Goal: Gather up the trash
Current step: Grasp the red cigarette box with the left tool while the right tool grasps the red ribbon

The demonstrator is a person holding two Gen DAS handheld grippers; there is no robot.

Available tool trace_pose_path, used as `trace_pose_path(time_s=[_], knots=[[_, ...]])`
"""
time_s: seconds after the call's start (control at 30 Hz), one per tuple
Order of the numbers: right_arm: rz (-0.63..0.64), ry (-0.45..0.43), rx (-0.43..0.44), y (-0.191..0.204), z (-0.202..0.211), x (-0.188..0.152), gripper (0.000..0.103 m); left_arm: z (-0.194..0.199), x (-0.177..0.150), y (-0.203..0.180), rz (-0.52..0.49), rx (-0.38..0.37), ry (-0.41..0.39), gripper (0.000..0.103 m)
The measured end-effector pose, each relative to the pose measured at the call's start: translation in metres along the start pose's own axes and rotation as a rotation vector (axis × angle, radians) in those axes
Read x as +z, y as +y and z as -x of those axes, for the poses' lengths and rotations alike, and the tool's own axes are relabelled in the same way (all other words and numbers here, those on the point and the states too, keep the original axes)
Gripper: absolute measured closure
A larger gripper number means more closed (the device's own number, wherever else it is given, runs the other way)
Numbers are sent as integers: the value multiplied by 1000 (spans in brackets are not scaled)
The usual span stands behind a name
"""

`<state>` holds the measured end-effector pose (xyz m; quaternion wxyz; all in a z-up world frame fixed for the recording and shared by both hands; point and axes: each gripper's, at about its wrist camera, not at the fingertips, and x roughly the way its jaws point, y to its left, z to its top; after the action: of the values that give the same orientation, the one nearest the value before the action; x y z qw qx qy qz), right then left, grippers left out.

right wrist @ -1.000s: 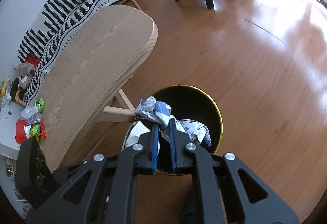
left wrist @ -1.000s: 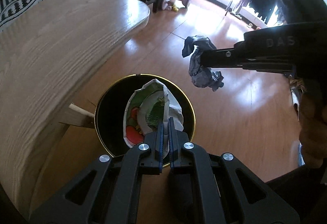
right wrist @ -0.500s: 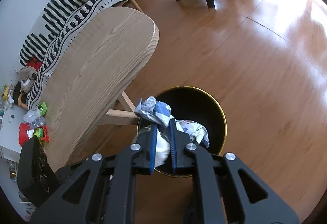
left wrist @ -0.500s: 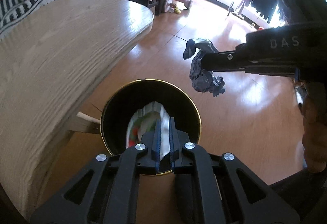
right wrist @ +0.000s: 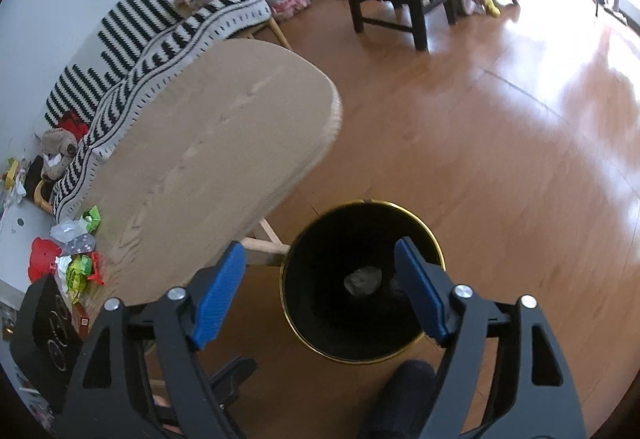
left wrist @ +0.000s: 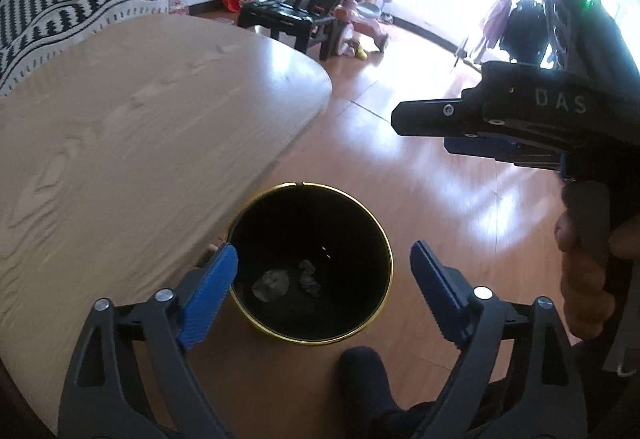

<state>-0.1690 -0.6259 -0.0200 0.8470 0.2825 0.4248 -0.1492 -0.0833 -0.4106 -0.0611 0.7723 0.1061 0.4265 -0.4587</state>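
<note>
I see a glossy wooden floor (left wrist: 420, 175) carrying a black, gold-rimmed bin (left wrist: 256, 309) beside the pale wooden bench (left wrist: 132, 143). A heap of colourful wrappers (right wrist: 78, 263) lies at the bench's far end.

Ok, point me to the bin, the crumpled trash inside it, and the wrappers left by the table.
bin (left wrist: 386, 235): left wrist view, gold rim, right side.
crumpled trash (right wrist: 363, 280): right wrist view, middle of the grey wad.
wrappers (right wrist: 80, 271): right wrist view, green packet in the pile.
</note>
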Motion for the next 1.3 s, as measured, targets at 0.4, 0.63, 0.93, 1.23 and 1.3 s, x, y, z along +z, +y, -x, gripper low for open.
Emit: trace_pose_path(time_s=[0.4, 0.63, 0.93, 1.23, 1.3], knots=[[238, -42, 111, 134, -2, 3, 18, 106, -17, 75, 53, 187, -119, 10], [464, -41, 188, 256, -20, -15, 17, 184, -60, 156, 160, 366, -158, 8], [701, 23, 232, 371, -68, -67, 17, 241, -129, 233, 260, 485, -132, 7], [805, 132, 198, 407, -120, -99, 17, 217, -157, 266, 190, 503, -7, 7], [820, 141, 182, 409, -128, -103, 17, 205, -156, 268, 172, 498, 21, 7]])
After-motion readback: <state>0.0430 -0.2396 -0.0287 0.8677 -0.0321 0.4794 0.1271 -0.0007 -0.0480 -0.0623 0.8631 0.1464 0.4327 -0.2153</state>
